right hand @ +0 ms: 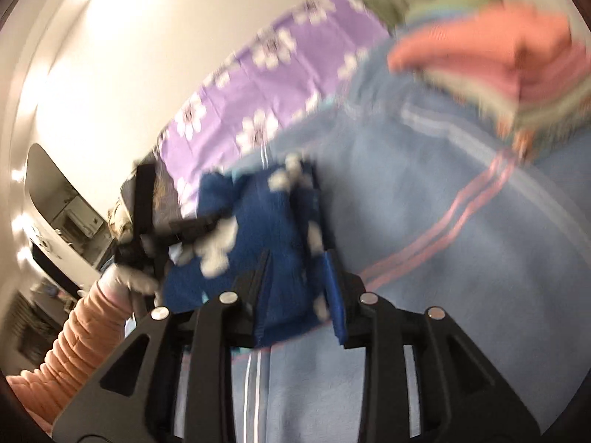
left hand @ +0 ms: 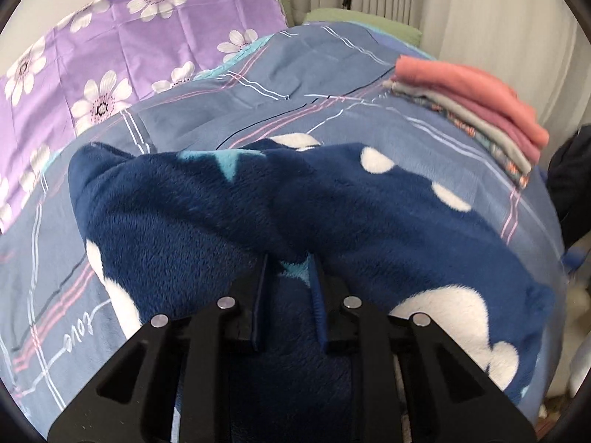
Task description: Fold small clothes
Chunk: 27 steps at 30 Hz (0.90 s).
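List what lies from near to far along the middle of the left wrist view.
left gripper → navy fleece garment → blue plaid bedspread → purple flowered sheet

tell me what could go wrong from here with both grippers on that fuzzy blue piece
1. The left gripper pinches only a small bunched ridge of the navy fleece garment; the thick pile could slip out.
2. The right gripper holds the same fleece off the blue plaid bedcover; uneven pulling could skew the fold.
3. The stack of folded clothes sits near the bed's edge; a swinging garment could knock it.
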Available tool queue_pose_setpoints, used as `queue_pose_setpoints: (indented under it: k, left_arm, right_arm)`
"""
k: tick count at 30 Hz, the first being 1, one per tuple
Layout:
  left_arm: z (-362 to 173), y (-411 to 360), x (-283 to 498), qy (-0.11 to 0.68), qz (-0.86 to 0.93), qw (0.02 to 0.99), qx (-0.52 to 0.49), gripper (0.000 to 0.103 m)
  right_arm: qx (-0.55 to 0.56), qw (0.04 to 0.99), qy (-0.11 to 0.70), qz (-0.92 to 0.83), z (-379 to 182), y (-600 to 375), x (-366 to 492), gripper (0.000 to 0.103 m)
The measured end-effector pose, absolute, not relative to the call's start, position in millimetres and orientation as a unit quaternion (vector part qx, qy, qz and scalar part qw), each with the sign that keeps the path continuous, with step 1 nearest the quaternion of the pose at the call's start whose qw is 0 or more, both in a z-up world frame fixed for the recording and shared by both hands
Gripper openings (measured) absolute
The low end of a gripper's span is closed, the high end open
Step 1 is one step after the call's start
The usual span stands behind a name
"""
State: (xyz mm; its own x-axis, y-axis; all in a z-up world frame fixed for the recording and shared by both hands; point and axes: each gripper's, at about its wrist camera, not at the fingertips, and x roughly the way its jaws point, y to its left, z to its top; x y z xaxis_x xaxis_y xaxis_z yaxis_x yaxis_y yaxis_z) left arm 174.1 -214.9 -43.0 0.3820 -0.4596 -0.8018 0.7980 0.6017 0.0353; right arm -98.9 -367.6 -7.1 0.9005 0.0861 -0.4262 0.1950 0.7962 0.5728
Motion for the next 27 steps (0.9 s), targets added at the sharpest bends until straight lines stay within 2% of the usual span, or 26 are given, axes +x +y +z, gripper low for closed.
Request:
queue_pose_setpoints:
  k: [5,8,9,11,15,18,20,21,22,24,27]
  left_arm:
    - [-45,-213,173,0.388,-0.387,0.809,0.212,0.021]
    - [-45,-212,174,0.387,-0.387,0.811,0.207,0.021]
    - [-44,-210,174,0.385,-0.388,0.813,0.2,0.022]
    - [-39,-205,173,0.377,-0.395,0.817,0.188,0.023]
    - [-13,-193,186,0.36,-0.396,0.831,0.152,0.022]
    - [12,-180,210,0.332,-0.361,0.862,0.126,0.015]
    - [13,-178,226,0.329,-0.344,0.869,0.133,0.014]
    - [4,-181,238,0.331,-0.32,0.873,0.163,0.014]
    - [-11,-184,249,0.337,-0.301,0.871,0.194,0.01]
    - [-65,-194,269,0.369,-0.283,0.843,0.272,0.007]
    - [-74,-191,274,0.369,-0.273,0.863,0.21,0.001]
  right_arm:
    - [0.274,0.932,0.231,0.058,8,-340,-60,0.029]
    - [0.244,0.915,0.322,0.003,-29,-330,-17,0.029]
    - [0.252,0.904,0.345,-0.01,-52,-333,-9,0.026]
    - [0.272,0.904,0.329,0.001,-61,-338,-14,0.026]
    - [0.255,0.903,0.347,0.001,-55,-335,-20,0.027]
    - [0.257,0.901,0.35,0.004,-55,-336,-18,0.027]
    - [0.254,0.901,0.352,0.005,-54,-335,-21,0.027]
    - [0.251,0.901,0.352,0.005,-57,-334,-18,0.027]
    - [0.246,0.902,0.354,0.004,-57,-331,-13,0.027]
    - [0.233,0.905,0.357,0.008,-55,-327,-6,0.027]
    - [0.204,0.908,0.365,-0.011,-53,-317,-1,0.027]
